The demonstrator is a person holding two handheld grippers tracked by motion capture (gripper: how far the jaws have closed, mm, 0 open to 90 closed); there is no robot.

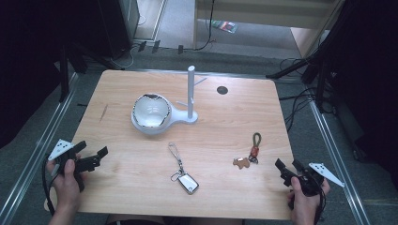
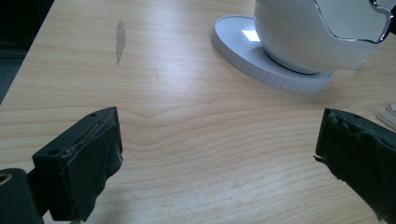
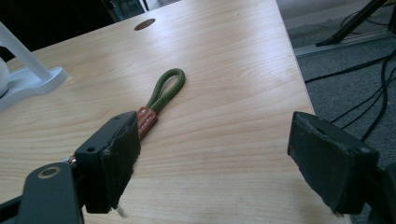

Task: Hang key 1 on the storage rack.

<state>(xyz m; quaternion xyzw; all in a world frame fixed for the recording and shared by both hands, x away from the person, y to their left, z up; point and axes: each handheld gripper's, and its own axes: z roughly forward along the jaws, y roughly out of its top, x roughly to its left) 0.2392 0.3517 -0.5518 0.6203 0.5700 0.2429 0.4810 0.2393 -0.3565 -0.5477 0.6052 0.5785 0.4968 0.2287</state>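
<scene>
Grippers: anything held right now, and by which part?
Nothing is held. The left gripper and right gripper both stand open over bare table. The green-loop keychain lies ahead of the right one, untouched.

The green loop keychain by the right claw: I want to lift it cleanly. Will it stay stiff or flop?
The green loop keychain looks like soft cord, so it will probably droop. Its brown charm would likely dangle and swing. It seems light.
</scene>
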